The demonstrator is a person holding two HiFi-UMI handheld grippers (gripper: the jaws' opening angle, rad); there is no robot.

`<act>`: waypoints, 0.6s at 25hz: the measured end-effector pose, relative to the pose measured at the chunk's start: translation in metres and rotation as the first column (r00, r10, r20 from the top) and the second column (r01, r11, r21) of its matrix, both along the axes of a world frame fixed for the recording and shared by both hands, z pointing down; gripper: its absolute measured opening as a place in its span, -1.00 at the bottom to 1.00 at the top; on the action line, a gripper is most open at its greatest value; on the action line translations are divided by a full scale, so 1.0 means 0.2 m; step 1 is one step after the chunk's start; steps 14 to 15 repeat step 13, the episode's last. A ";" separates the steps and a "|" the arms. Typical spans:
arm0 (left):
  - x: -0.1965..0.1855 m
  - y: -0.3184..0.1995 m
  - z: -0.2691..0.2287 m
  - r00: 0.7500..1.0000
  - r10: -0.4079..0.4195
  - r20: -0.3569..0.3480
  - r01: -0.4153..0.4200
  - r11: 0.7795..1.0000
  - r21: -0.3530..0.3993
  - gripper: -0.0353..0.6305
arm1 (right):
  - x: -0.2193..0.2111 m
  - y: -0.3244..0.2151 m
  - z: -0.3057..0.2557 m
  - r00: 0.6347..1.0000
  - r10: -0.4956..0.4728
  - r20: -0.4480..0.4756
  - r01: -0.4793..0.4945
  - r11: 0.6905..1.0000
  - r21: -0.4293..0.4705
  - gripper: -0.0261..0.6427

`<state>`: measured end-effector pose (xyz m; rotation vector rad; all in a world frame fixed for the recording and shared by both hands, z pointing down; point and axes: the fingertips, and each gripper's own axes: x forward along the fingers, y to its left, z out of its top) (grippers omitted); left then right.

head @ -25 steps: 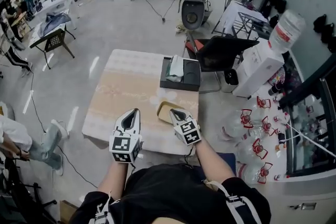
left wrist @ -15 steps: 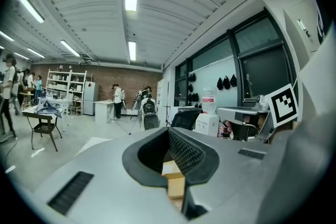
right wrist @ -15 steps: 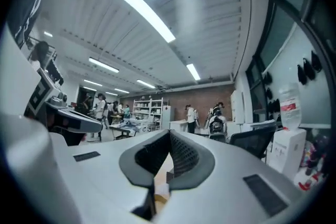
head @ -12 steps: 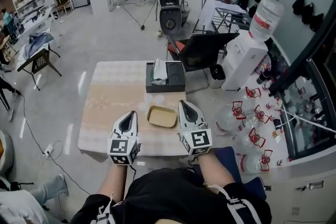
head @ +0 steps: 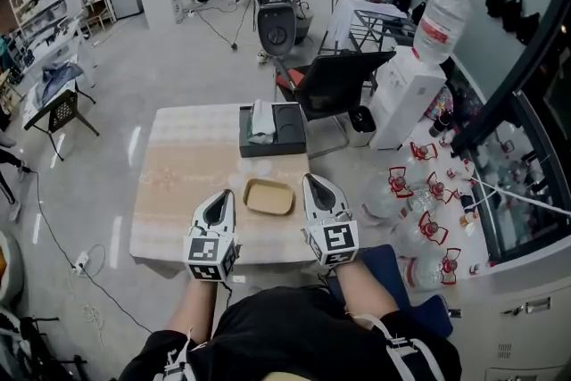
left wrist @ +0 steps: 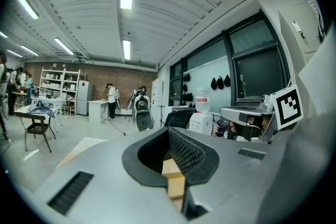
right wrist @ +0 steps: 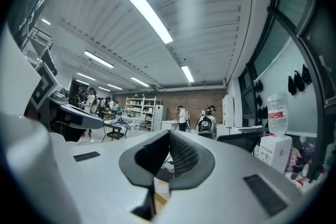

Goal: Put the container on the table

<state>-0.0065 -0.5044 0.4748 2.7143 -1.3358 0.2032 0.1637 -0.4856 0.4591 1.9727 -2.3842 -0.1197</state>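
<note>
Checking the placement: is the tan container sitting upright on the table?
Upright: the container rests flat on the table, open side up.

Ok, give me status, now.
Left gripper shut, empty. Right gripper shut, empty. Container flat on table between them, not held. Black box at far edge, apart from it.

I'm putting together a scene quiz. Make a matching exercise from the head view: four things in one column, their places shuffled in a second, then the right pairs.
1. tan container
2. white cloth
3. water bottle
4. black chair

A. on the floor beyond the table's far right corner
B. on top of the white dispenser
C. on the table between the left gripper and the right gripper
D. in the dark box

Pairs: 1-C, 2-D, 3-B, 4-A
</note>
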 end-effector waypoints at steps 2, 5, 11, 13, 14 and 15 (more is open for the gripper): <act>0.00 0.01 0.00 1.000 -0.001 0.001 0.001 1.000 0.003 -0.85 | 0.01 0.00 0.00 1.000 0.005 -0.010 -0.005 1.000 0.005 -0.88; 0.01 0.02 -0.01 1.000 -0.007 0.001 0.007 1.000 0.007 -0.85 | 0.04 0.01 -0.01 1.000 0.008 -0.006 -0.008 1.000 0.003 -0.88; 0.01 0.05 -0.02 1.000 -0.014 0.003 0.014 1.000 0.007 -0.85 | 0.03 0.02 -0.01 1.000 -0.004 -0.006 0.004 1.000 0.004 -0.88; 0.01 0.06 -0.01 1.000 -0.014 0.002 0.014 1.000 0.007 -0.85 | 0.02 0.03 -0.01 1.000 -0.007 -0.009 0.007 1.000 0.008 -0.88; 0.01 0.06 -0.01 1.000 -0.014 0.002 0.014 1.000 0.007 -0.85 | 0.02 0.03 -0.01 1.000 -0.007 -0.009 0.007 1.000 0.008 -0.88; 0.01 0.06 -0.01 1.000 -0.014 0.002 0.014 1.000 0.007 -0.85 | 0.02 0.03 -0.01 1.000 -0.007 -0.009 0.007 1.000 0.008 -0.88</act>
